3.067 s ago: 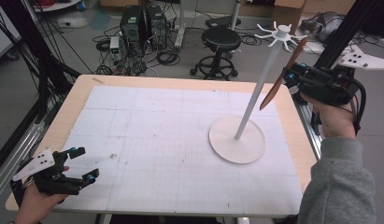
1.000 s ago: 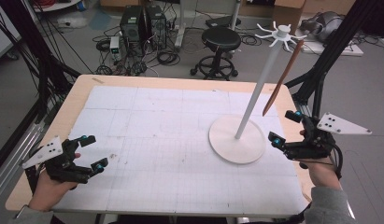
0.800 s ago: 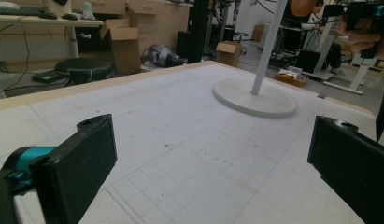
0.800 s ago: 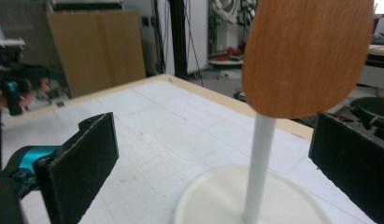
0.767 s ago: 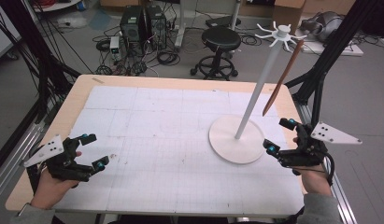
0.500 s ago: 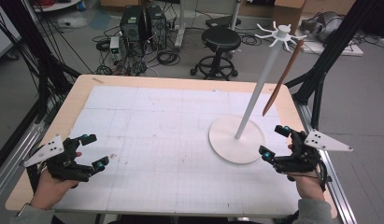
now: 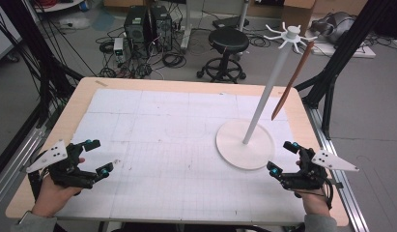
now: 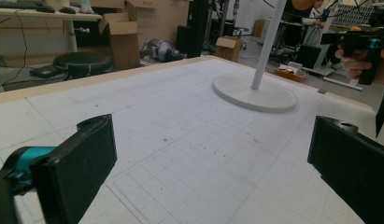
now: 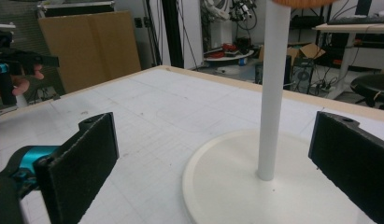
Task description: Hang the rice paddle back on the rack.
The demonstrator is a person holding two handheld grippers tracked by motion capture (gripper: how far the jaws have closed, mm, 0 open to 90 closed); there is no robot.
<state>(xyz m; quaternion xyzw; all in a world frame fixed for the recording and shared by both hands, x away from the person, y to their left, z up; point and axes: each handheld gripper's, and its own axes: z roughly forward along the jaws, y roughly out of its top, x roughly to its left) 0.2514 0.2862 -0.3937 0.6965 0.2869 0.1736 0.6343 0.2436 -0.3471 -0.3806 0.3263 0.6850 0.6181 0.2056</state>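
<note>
Right gripper (image 7: 282, 158) is no longer up at the brown wooden utensil (image 7: 292, 80); it now sits low at the table's (image 7: 138, 87) near right corner, just beside the white stand's round base (image 7: 245, 144), jaws apart and empty. The utensil hangs free from a hook at the top of the stand, off the gripper. Over the last second the right gripper slides further toward the person and drops closer to the tabletop. Left gripper (image 7: 99, 157) shifts slightly forward from its first spot at the near left edge, jaws apart.
</note>
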